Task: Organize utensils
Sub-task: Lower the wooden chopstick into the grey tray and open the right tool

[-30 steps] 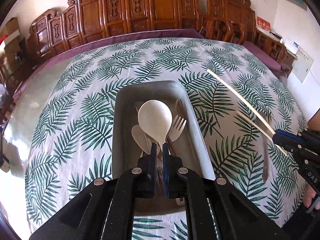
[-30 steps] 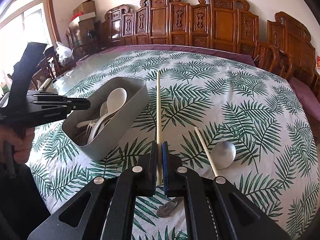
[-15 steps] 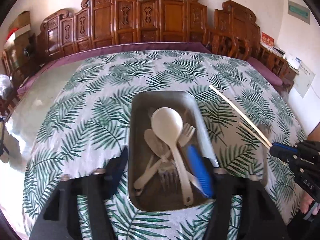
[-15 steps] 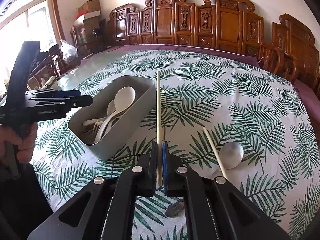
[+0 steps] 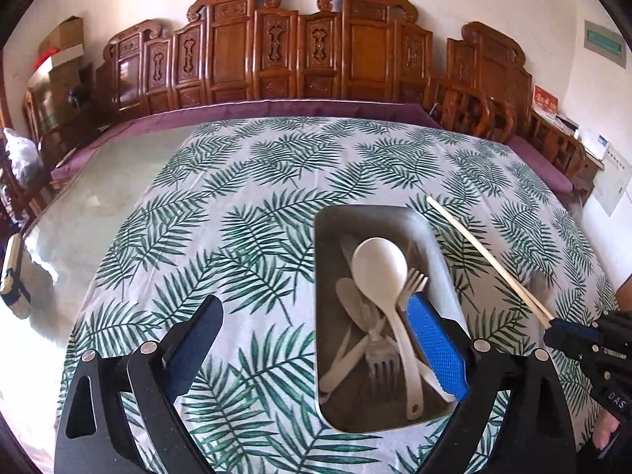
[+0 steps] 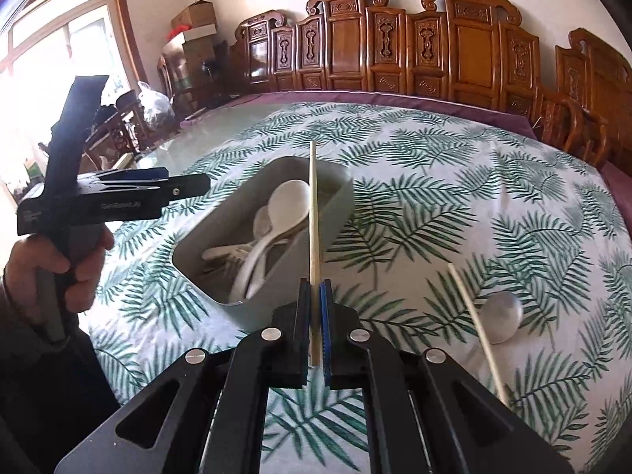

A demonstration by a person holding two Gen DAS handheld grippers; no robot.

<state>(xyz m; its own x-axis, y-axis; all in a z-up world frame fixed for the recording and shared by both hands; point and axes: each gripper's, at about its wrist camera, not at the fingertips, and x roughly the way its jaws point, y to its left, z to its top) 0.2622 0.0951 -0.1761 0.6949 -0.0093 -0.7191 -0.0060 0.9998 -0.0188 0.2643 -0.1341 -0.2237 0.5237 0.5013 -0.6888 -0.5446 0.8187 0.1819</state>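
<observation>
Left tongs (image 5: 316, 339) are spread wide above the desk (image 5: 245, 181). Right tongs (image 6: 315, 316) pinch a chopstick (image 6: 313, 213) over the grey bin (image 6: 335, 213) at 12 o'clock. Second chopstick (image 6: 476, 328) lies at 3 o'clock.

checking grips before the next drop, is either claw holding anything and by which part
The right claw pinches a chopstick near its lower end. The left claw is open, holding nothing.

A home dining room: carved wooden chairs (image 5: 300, 51) ring a leaf-print tablecloth (image 5: 245, 213)
</observation>
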